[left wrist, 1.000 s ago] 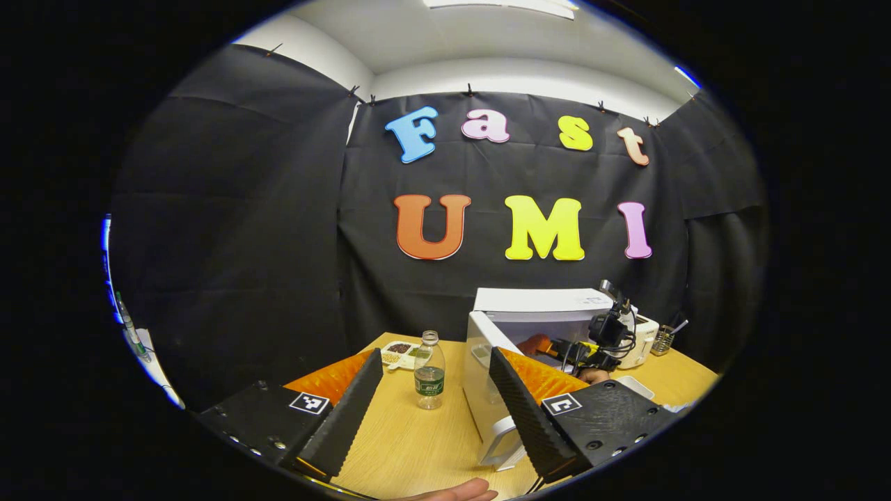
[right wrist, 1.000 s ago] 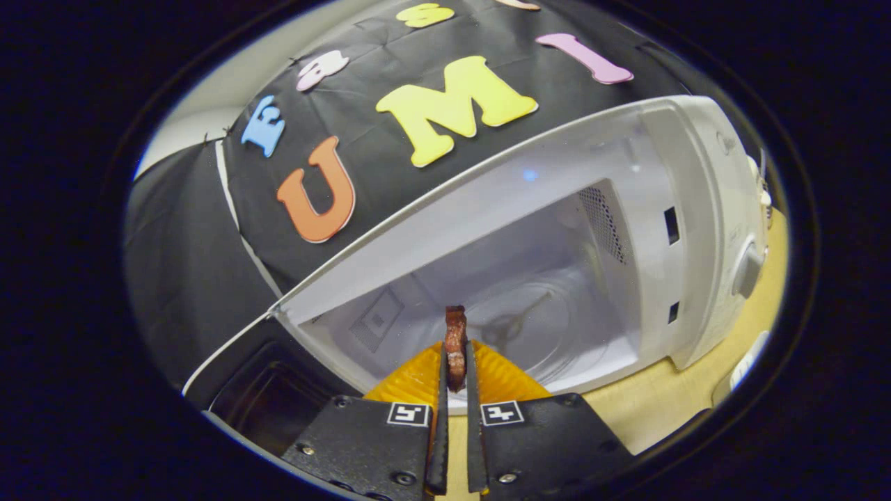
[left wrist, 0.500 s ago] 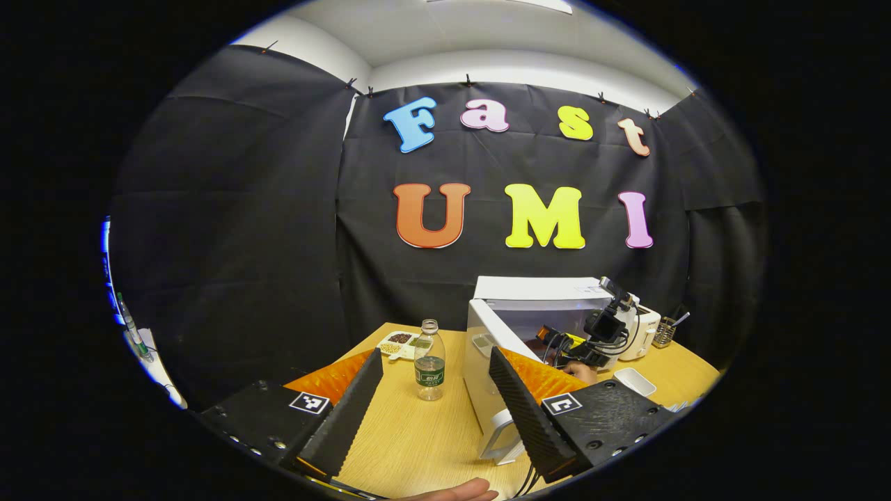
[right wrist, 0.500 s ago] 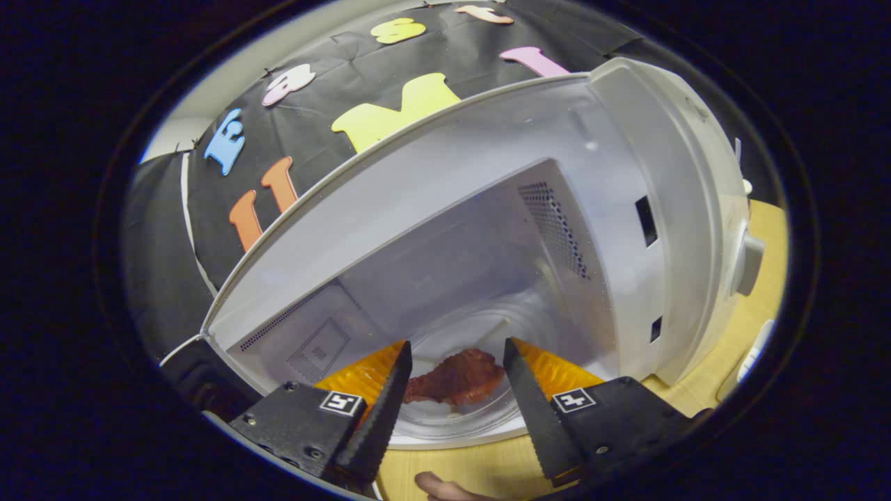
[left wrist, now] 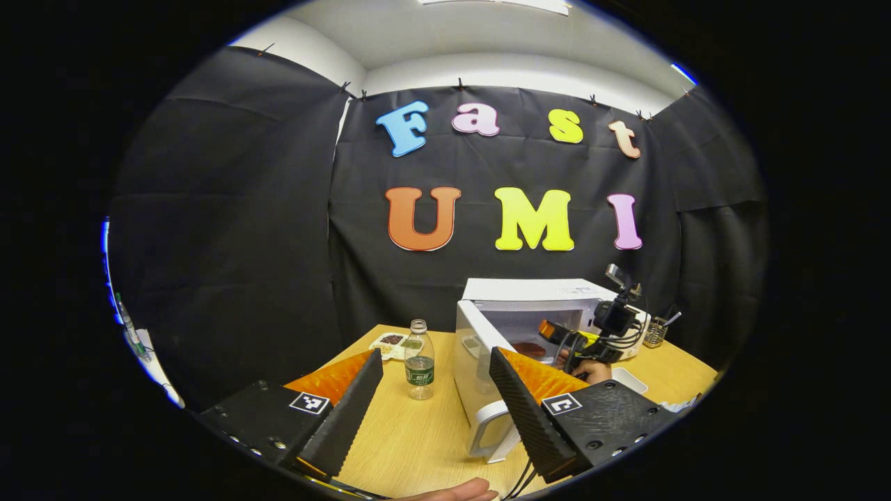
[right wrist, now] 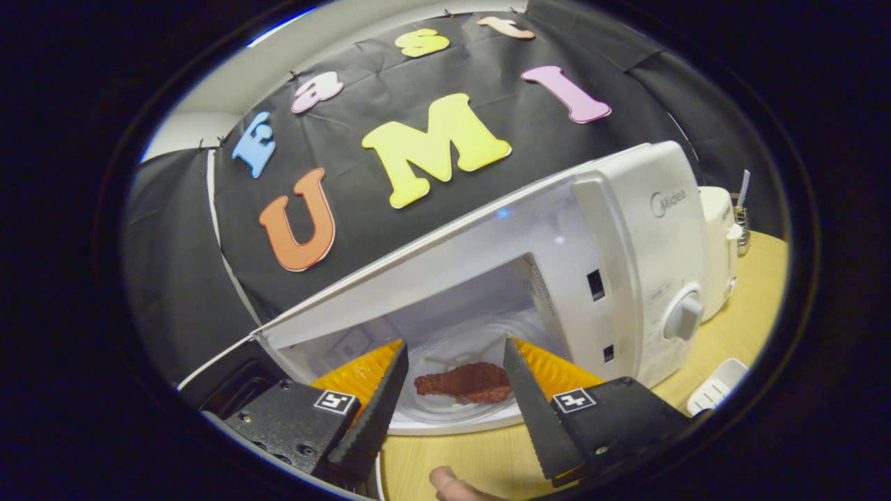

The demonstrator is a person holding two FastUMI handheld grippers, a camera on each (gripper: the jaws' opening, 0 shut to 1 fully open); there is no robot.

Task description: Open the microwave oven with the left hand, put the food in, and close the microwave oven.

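Wooden desk (left wrist: pixel 411 445) carries the open microwave (right wrist: pixel 626 236); food (right wrist: pixel 463 383) lies inside, both grippers (right wrist: pixel 452 410) (left wrist: pixel 435 410) spread and empty; closing remains.

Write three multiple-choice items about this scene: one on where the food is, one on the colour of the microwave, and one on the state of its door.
1. Where does the food lie?
A. On the glass plate inside the microwave
B. Between the right gripper's fingers
C. On the table beside the bottle

2. What colour is the microwave?
A. Black
B. White
C. Red

3. How is the microwave door?
A. Shut
B. Taken off
C. Open

Answers:
1 A: the food rests on the glass plate in the microwave, and the right gripper is open in front of it.
2 B: its body is white in both views.
3 C: the door stands swung out and the inside shows.
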